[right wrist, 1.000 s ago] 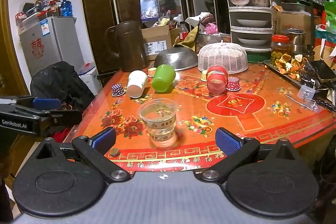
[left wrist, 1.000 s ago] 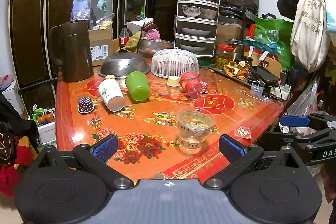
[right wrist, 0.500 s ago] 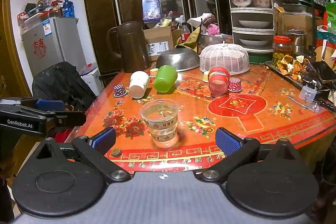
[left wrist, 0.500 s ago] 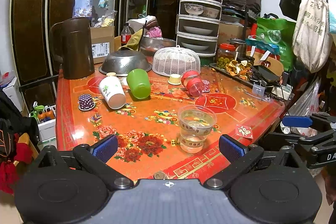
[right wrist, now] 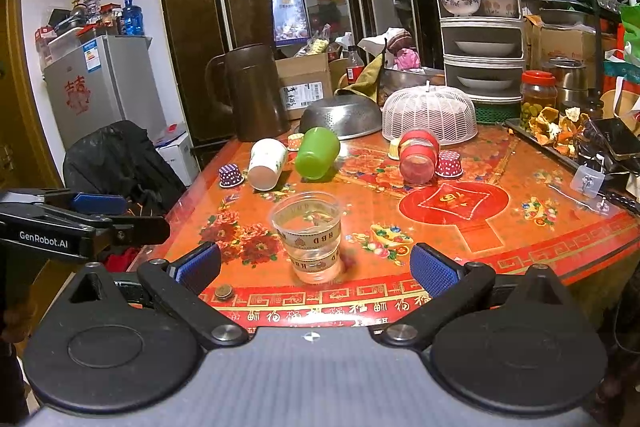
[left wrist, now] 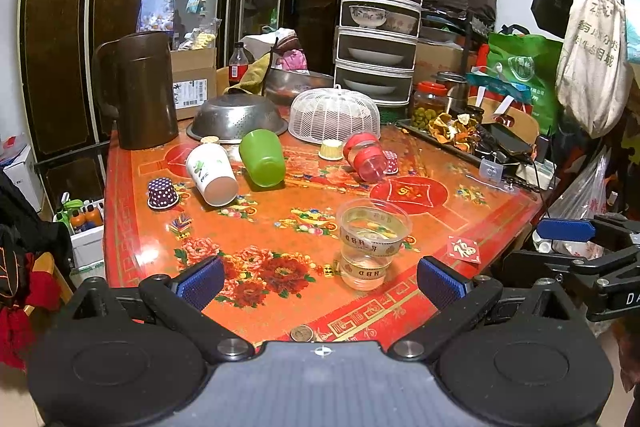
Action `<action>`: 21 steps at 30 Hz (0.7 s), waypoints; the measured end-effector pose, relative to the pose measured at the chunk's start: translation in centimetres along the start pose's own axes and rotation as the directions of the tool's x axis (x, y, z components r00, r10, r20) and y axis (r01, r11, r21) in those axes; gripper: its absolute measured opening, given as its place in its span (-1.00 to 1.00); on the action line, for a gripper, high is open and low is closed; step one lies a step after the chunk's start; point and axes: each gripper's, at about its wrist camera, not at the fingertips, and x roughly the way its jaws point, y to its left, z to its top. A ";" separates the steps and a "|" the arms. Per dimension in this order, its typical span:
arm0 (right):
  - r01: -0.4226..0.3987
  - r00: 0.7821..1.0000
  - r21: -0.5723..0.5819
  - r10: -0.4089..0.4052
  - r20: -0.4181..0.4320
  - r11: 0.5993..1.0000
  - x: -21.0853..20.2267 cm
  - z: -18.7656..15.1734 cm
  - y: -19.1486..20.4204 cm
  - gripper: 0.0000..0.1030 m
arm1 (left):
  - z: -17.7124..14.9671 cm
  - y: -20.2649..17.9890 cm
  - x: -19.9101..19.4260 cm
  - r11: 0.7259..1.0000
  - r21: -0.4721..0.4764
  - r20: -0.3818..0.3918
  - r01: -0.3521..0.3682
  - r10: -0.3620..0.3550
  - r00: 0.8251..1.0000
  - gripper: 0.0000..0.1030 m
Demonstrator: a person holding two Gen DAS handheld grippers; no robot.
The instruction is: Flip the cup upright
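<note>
A clear plastic cup (left wrist: 370, 245) stands upright near the front edge of the red patterned table (left wrist: 280, 227); it also shows in the right wrist view (right wrist: 312, 237). A white paper cup (left wrist: 211, 169), a green cup (left wrist: 262, 158) and a red-banded clear cup (left wrist: 366, 157) lie on their sides farther back. They also show in the right wrist view: white (right wrist: 266, 165), green (right wrist: 317, 154), red-banded (right wrist: 417, 157). My left gripper (left wrist: 320, 283) is open and empty, just short of the table edge. My right gripper (right wrist: 316, 269) is open and empty, with the clear cup ahead between its fingers.
A brown jug (left wrist: 140, 91), an upturned metal colander (left wrist: 236, 117), a white mesh food cover (left wrist: 334, 115) and a tiered dish rack (left wrist: 378, 27) stand at the back. Small cupcake cases (left wrist: 162, 193) and a coin (left wrist: 302, 333) lie on the table. A cluttered tray (left wrist: 472, 137) sits at right.
Both grippers have drawn back a little from the table and the clear cup. The cups have not moved.
</note>
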 end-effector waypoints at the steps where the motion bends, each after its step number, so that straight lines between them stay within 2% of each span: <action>1: 0.000 1.000 -0.001 0.000 0.000 1.000 0.0 0.0 0.0 0.98 | 0.0 0.0 0.0 1.000 0.000 0.000 0.001 -0.001 1.000 1.00; 21: -0.007 1.000 -0.010 0.007 0.002 1.000 0.0 0.0 0.1 0.98 | -0.1 -0.1 0.0 1.000 -0.001 0.000 0.005 -0.005 1.000 1.00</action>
